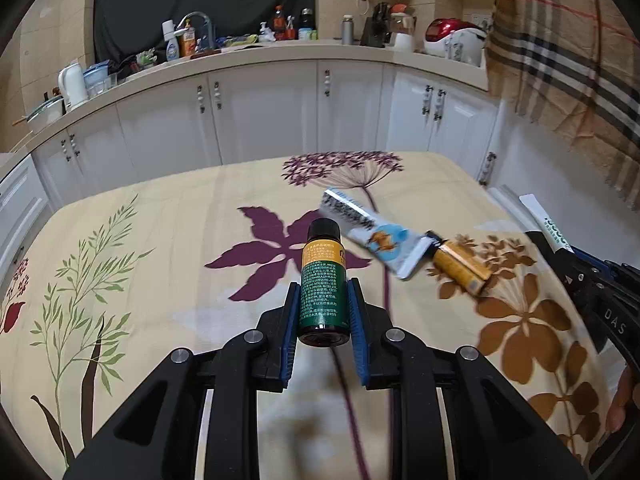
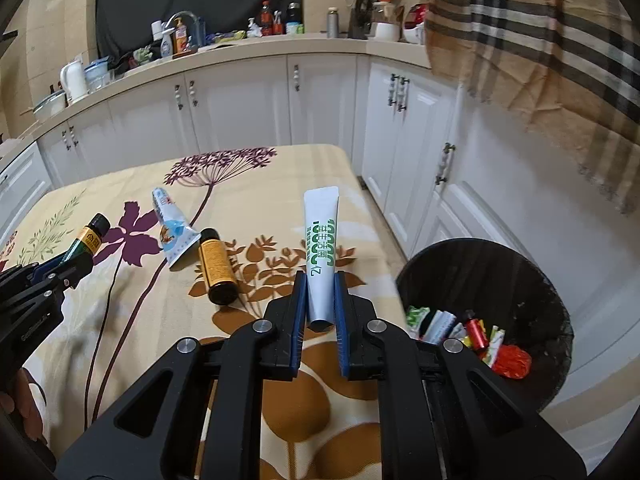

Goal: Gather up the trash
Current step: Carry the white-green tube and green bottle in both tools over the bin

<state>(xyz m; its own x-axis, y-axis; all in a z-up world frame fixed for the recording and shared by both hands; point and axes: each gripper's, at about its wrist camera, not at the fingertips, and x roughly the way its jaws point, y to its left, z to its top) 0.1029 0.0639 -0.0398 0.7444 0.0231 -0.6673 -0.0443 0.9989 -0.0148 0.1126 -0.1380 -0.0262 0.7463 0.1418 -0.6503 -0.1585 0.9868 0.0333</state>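
The left gripper (image 1: 323, 312) is clamped on a small dark bottle with a green and yellow label (image 1: 322, 280), its blue pads pressing the bottle's sides near the base while the black cap points away from the camera, and the bottle is lifted clear of the flower-patterned cloth on the counter (image 1: 168, 240). The right gripper (image 2: 320, 304) is closed on a white tube with green lettering (image 2: 321, 252), gripping its lower end so that the flat crimped end stands up and away. In the right wrist view the left gripper shows at the left edge with its bottle, and part of a hand (image 2: 16, 408) sits below it. Just beyond the grippers, lying on the cloth, are a brown bottle with an orange label (image 2: 218, 268) and a white and blue tube (image 2: 174, 230); the tube's wide end touches or overlaps the bottle's cap end. To the right of the counter, on the floor, stands a black trash bin (image 2: 500, 264) holding wrappers, a red bottle and a crumpled red piece. Farther back runs a row of white cabinets (image 1: 260, 116) under a kitchen worktop crowded with bottles, a kettle and a faucet. A plaid cloth (image 2: 540, 40) hangs at the upper right.
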